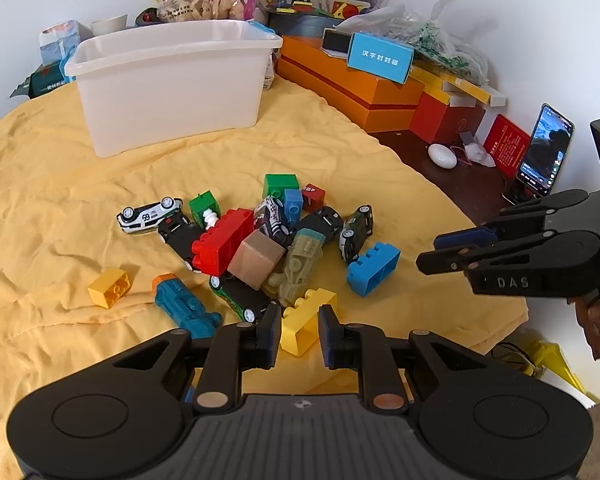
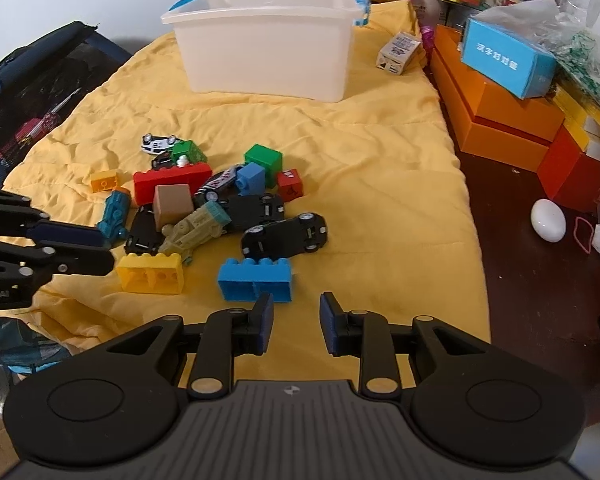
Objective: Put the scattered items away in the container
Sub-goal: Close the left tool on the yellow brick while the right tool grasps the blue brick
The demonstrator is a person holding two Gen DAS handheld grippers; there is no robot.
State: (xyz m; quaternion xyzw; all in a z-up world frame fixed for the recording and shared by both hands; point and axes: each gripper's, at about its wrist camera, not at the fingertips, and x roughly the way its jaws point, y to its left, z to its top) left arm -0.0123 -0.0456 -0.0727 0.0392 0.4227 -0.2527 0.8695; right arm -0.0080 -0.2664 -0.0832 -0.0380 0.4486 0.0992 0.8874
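Observation:
A white plastic tub (image 1: 172,80) (image 2: 268,48) stands at the back of a yellow cloth (image 1: 60,200) (image 2: 380,160). A pile of toys lies in the middle: a red brick (image 1: 220,246), a wooden cube (image 1: 256,264), a blue brick (image 1: 374,268) (image 2: 256,278), toy cars (image 2: 286,234) and a teal train (image 1: 184,306). My left gripper (image 1: 299,330) is open, with a yellow brick (image 1: 306,320) (image 2: 152,272) just ahead between its fingers. My right gripper (image 2: 296,322) is open and empty, just short of the blue brick.
Orange boxes (image 1: 364,88) (image 2: 496,112) with a blue carton (image 1: 380,56) line the right side. A phone (image 1: 544,150), a white egg shape (image 2: 548,220) and a red card stand on the dark table to the right. A dark bag (image 2: 32,112) lies left of the cloth.

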